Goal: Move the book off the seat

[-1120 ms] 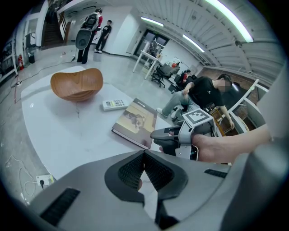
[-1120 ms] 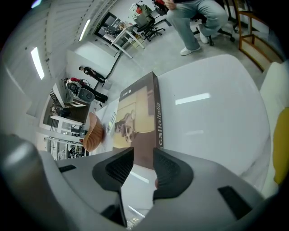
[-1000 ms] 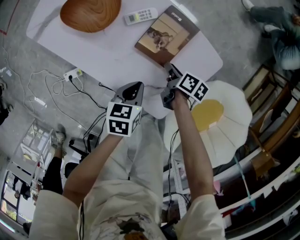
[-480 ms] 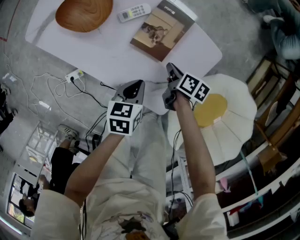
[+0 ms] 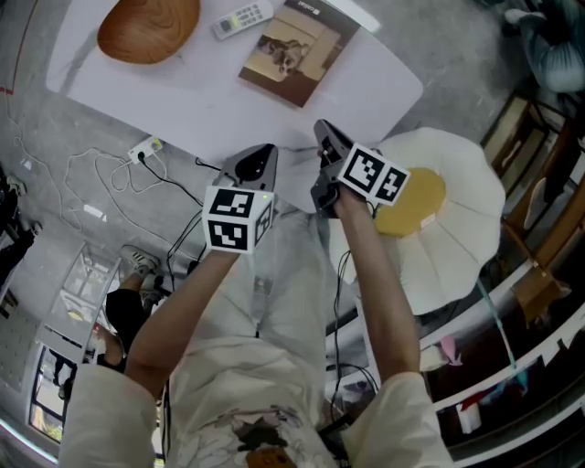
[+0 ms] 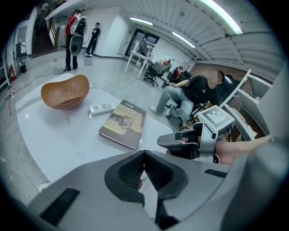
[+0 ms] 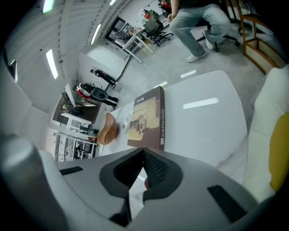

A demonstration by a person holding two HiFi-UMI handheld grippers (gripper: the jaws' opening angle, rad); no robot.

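Head view, right gripper [image 5: 323, 139] farther from book [image 5: 291, 50], jaws now together

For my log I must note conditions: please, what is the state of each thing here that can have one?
book: closed, flat on the white table, cover up.
remote: flat on the table, beside the book.
left gripper: shut, empty.
right gripper: shut, empty.
seat: yellow cushion on it, no book.

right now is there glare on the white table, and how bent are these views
Right gripper view: a bright streak of glare lies on the white table beside the book; strong fisheye bending, dark corners. Left gripper view: same bending, little glare. Head view: even light, book cover sharp.
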